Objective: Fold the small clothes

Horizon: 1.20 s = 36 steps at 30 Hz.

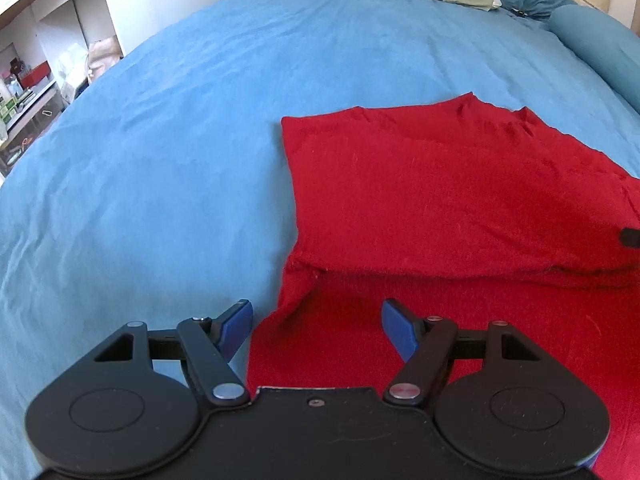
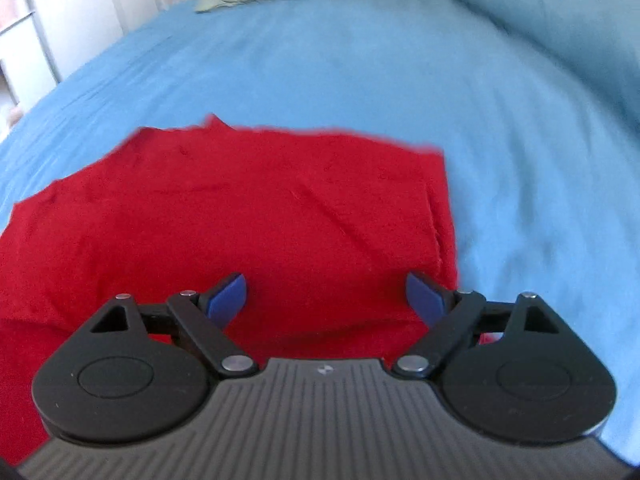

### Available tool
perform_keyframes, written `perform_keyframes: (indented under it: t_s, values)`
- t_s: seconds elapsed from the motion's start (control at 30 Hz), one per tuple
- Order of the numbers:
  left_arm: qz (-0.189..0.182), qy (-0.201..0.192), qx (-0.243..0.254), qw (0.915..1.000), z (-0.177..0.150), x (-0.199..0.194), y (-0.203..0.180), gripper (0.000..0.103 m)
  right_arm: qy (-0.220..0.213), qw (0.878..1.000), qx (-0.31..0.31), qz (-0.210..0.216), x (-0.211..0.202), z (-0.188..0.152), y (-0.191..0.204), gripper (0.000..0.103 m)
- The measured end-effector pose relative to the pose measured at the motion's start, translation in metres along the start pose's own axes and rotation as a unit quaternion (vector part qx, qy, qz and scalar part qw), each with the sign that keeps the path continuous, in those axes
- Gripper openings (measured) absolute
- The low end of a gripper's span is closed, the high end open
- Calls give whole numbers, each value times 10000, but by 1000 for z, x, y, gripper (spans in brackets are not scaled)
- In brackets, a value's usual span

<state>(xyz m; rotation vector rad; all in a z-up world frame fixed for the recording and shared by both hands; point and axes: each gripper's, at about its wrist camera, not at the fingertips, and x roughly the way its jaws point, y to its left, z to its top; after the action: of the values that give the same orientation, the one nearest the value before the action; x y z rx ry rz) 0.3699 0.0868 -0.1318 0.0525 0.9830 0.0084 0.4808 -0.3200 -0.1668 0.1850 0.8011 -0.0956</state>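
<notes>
We see a red top (image 1: 440, 200) lying partly folded on the blue bed (image 1: 180, 140). Our left hand-held gripper (image 1: 316, 326) and right hand-held gripper (image 2: 326, 296) hang over it, fingers apart, holding nothing.

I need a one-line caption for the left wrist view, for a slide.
Open left tongs hover over the near edge of a partly folded red garment on a blue bedspread.

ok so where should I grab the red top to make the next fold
Take the red top by its near corners, coming from the near edge. It lies flat on the blue bedcover, part folded; both the left claw and the right claw are open above those corners.
</notes>
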Motion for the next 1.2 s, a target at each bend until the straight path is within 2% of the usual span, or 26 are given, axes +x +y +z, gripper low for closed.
perform_keyframes:
  t_s: [0.13,0.27,0.4,0.53,0.73,0.87,1.0,1.2]
  values:
    - [-14,-28,38,10000,1,-6,2,76,56,9995,-295,107,-13,8,2,103]
    - [-96,-215,30,9997,2,-37,9,76,-296,9983,-407,298,-61,12,-8,103]
    - [-235,-270,173,9992,-11,-81,15,76,-369,9974,-410,456,-123,0,-27,103]
    - [-617,-114,235,9978,-44,-117,29,76,114,9990,-313,308,-167,-29,-42,103]
    - [-778,811,187,9935,-114,-133,45,70,1001,9939,-459,-71,-215,-101,-55,99]
    - [-800,1270,309,9882,-153,-136,44,58,1568,9865,-362,-288,-231,-144,-63,90]
    - [-806,1509,265,9849,-174,-133,44,49,1881,9808,-290,-431,-241,-173,-67,88]
    - [-811,1496,337,9848,-180,-129,41,42,2260,9727,-276,-439,-237,-193,-65,77]
